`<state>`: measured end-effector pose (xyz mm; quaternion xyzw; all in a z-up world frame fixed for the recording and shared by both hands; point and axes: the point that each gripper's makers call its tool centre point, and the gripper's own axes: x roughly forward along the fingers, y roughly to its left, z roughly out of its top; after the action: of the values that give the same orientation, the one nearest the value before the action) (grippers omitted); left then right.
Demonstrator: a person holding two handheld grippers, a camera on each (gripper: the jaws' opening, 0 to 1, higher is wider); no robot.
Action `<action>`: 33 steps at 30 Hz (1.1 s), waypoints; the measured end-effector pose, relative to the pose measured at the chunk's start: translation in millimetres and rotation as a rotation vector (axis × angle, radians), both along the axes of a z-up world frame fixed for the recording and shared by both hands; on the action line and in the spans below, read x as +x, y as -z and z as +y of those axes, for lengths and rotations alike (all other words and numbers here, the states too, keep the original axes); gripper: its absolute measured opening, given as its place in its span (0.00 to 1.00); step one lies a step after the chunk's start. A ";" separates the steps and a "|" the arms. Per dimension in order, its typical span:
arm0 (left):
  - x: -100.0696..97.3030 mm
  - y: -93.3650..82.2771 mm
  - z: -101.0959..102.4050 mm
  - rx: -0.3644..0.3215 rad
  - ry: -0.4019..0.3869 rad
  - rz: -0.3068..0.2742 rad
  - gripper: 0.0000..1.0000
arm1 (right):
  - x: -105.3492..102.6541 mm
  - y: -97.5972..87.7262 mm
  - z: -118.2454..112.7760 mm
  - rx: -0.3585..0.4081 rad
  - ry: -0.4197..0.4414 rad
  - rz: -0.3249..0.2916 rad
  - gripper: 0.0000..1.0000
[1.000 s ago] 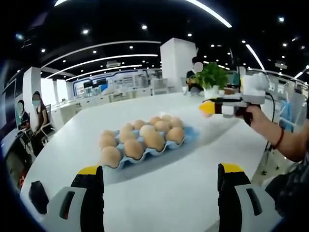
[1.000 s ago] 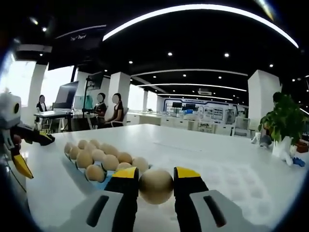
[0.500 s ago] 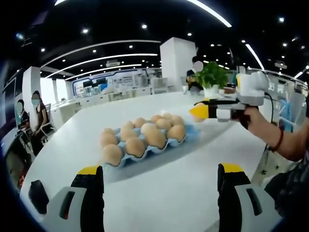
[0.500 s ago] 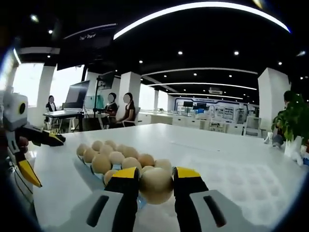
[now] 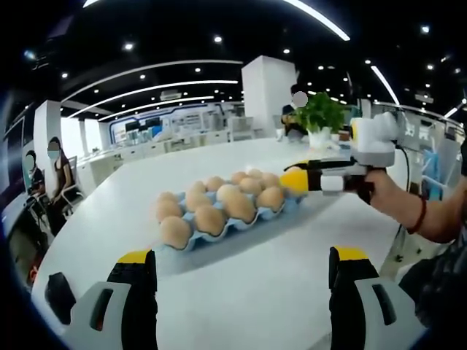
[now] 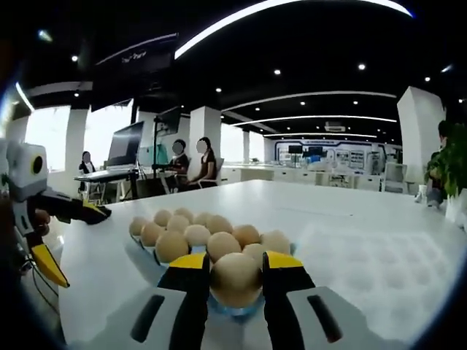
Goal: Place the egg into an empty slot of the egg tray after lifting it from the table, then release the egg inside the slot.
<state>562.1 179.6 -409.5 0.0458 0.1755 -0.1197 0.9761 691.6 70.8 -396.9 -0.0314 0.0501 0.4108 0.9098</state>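
- The right claw [image 6: 236, 271] is gripping the egg [image 6: 235, 278] between its two yellow-tipped jaws, side on, so the egg is hanging free underneath and could be lowered into a cup without the jaws fouling it.
- In the left gripper view the right claw [image 5: 293, 180] is reaching in from the right, a hand [image 5: 377, 191] behind it, with its tip sitting at the far right end of the egg tray [image 5: 289, 205].
- The egg tray [image 6: 143, 251] is lying flat on the white surface [image 6: 365, 248], blue and almost fully loaded with brown eggs; the carried egg is hovering just above its near edge.
- An empty slot is probably at the tray end nearest the right claw, though the carried egg and jaws are hiding it, so I cannot confirm it.
- The left claw [image 5: 244, 273] is waiting with its jaws wide apart and nothing between them, held low and well back from the tray, leaving the tray's approach side clear.
- Room is being limited by neighbouring eggs packed close around the target end, so the descent calls for a straight drop; beyond the tray the surface [image 5: 241, 292] is offering bare space on every side.
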 end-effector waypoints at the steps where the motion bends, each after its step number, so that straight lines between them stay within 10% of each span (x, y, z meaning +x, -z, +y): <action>1: -0.4 0.2 -0.1 0.002 0.000 0.001 1.00 | 0.3 0.7 0.1 0.001 -0.002 0.002 0.29; 33: 2.4 2.4 -9.1 -0.007 0.023 0.011 1.00 | 6.4 17.8 -2.9 0.004 0.008 0.066 0.36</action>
<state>564.5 170.5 -412.0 0.0439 0.1799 -0.1317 0.9738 697.9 67.9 -414.7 -0.0159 0.0794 0.4081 0.9093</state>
